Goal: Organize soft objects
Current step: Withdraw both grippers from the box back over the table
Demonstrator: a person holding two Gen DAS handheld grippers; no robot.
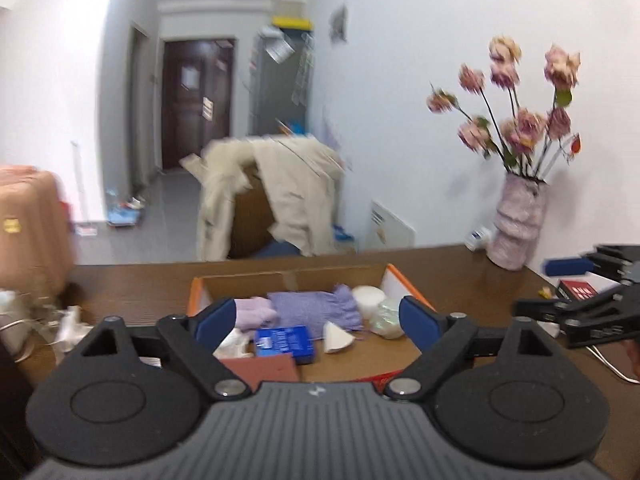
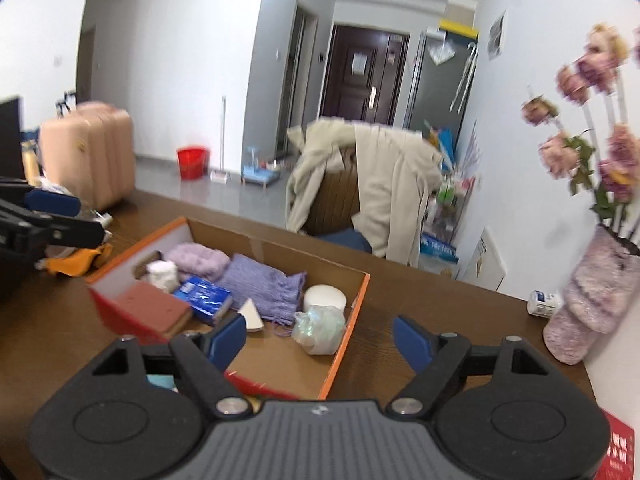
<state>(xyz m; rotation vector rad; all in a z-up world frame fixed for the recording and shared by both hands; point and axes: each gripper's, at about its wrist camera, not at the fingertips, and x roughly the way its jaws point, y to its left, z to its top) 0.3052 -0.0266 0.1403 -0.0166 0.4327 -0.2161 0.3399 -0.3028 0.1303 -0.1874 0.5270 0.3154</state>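
**Inspector:** Brown wooden desk [image 2: 400, 304] against a white wall; beyond it a hallway, a coat over a chair [image 2: 376, 184], a pink suitcase [image 2: 92, 152]. Where are the soft objects?

**Assistant:** In the cardboard box [image 2: 344, 328]: purple cloth [image 2: 260, 284], lilac bundle [image 2: 200, 262], white roll [image 2: 162, 274], clear bag [image 2: 318, 328], beside a blue packet [image 2: 206, 294].

**Inspector:** Grippers?

**Assistant:** Left gripper [image 1: 316, 316] has its jaws spread, nothing between them. Right gripper [image 2: 320, 338] likewise, empty, above the box.

**Inspector:** Risks?

**Assistant:** In my judgement, a wide swing right could knock the vase [image 2: 592, 304] of flowers. Loose threads on the cloth could snag a fingertip.

**Inspector:** Legible writing?

**Assistant:** None. Packet print, the bottle [image 2: 542, 302] label and a red card [image 2: 620, 452] are too blurred.
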